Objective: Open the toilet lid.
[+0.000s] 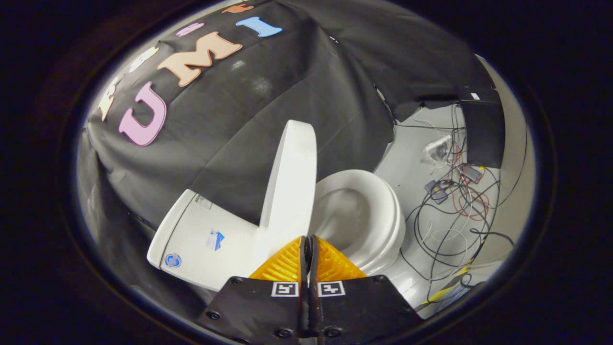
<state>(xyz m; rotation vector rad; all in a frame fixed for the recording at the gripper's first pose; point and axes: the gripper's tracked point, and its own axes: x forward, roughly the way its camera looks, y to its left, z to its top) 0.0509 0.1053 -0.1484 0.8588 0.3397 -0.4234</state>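
tool (309, 239) clenched, empty | toilet lid (292, 184) raised near-upright beyond tips, seat (378, 211) exposed | risk: unsupported lid may drop back

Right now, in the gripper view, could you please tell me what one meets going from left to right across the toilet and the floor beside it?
Tank → raised lid → shut gripper → seat → tangled cables on the floor.

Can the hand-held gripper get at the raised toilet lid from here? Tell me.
Probably yes. The hand-held gripper is shut on nothing, and the upright toilet lid stands just ahead of its tips with nothing between; the toilet seat lies beside it.
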